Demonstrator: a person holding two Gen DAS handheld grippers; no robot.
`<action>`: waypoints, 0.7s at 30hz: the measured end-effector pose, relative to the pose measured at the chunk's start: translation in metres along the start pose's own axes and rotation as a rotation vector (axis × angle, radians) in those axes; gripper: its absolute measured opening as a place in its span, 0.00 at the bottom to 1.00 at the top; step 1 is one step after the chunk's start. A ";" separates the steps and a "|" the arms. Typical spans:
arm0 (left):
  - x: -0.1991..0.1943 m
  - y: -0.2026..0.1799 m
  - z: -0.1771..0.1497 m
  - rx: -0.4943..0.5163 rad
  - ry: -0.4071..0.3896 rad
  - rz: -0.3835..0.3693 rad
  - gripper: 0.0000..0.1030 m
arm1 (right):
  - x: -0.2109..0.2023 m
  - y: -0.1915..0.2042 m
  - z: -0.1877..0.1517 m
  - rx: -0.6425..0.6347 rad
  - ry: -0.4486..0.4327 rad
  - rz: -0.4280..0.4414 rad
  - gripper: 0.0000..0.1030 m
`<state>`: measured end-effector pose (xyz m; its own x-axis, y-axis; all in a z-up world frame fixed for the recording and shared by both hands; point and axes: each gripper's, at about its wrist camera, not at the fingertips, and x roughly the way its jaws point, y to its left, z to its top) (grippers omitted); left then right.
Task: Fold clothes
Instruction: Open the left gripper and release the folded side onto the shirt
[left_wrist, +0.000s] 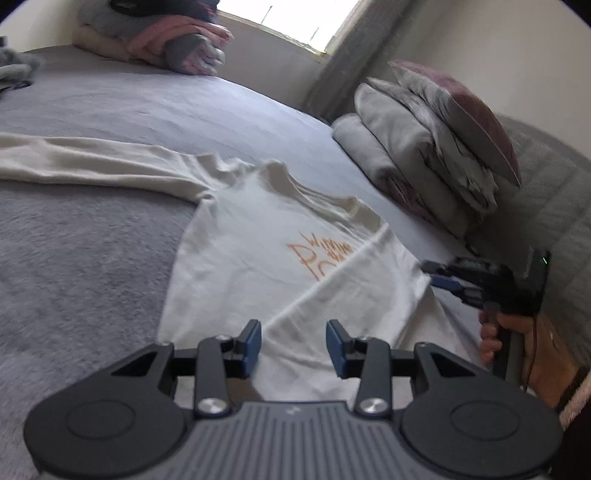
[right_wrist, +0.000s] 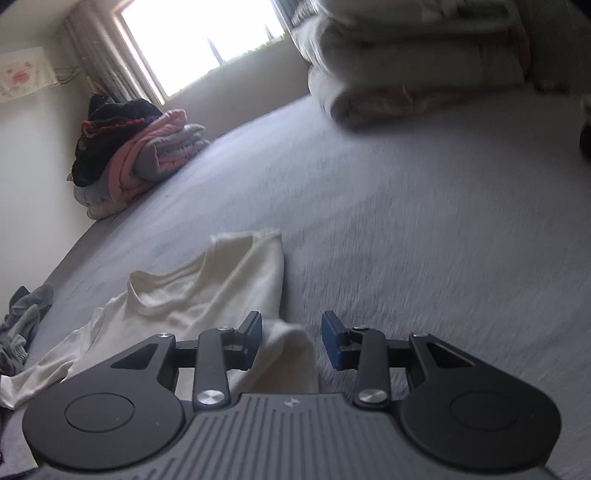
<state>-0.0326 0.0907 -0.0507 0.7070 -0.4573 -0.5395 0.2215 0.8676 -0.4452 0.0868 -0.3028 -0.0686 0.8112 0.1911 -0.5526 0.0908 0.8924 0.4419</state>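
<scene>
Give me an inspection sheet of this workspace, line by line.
Surface: grey bed cover, mostly flat.
Job's things: cream shirt with orange lettering spread out, right side folded over, one long sleeve stretched left.
Clutter: folded bedding at the right; clothes pile by the far wall; grey garments at the bed's edge.
Grippers: left gripper open above the shirt's hem, nothing between its pads; right gripper open, shirt fabric lying between its fingers, not pinched.
Cables: thin black one along the right hand.
Surroundings: bright window, curtain, pale walls.
</scene>
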 end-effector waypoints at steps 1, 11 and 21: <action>0.003 -0.001 0.000 0.014 0.005 -0.007 0.39 | 0.002 0.000 -0.002 0.005 0.001 -0.001 0.37; 0.029 -0.013 0.002 0.186 0.064 -0.126 0.40 | 0.003 -0.010 -0.002 0.048 -0.008 -0.017 0.11; 0.032 -0.019 0.005 0.264 0.082 -0.225 0.41 | -0.020 0.026 0.015 -0.126 -0.144 -0.152 0.22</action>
<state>-0.0113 0.0608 -0.0560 0.5669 -0.6479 -0.5088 0.5394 0.7587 -0.3652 0.0816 -0.2894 -0.0354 0.8687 -0.0016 -0.4953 0.1527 0.9522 0.2648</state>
